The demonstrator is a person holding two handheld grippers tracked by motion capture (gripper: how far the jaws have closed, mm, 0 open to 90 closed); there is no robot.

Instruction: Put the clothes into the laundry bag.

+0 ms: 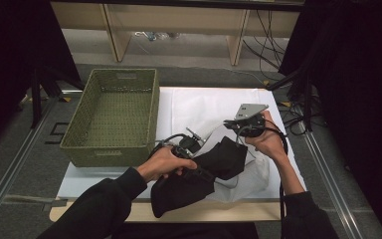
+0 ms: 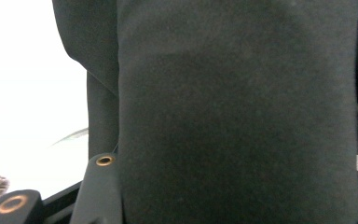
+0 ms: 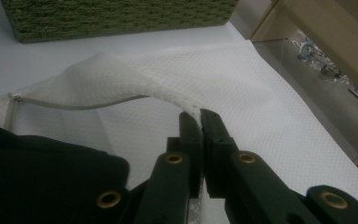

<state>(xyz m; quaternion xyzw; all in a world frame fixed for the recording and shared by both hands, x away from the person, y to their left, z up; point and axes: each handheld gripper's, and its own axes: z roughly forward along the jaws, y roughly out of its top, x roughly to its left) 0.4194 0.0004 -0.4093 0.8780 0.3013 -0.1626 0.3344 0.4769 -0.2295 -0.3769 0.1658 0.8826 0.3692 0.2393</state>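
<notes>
Mesh laundry bag (image 3: 121, 86) on the white tabletop, beside the green basket (image 1: 110, 117) and nearer the table's front edge, mouth edge lifted. Right gripper (image 3: 199, 116) pinching that zippered rim tight, jaws pressed together on it. Left gripper (image 1: 191, 149) gripping the black garment (image 2: 237, 112), cloth drawn flat between its jaws, partly inside the bag. Risk, as judged: thin mesh slipping from the pinch, mouth collapsing; bunched cloth snagging the zipper. No brand, label or writing legible anywhere.
</notes>
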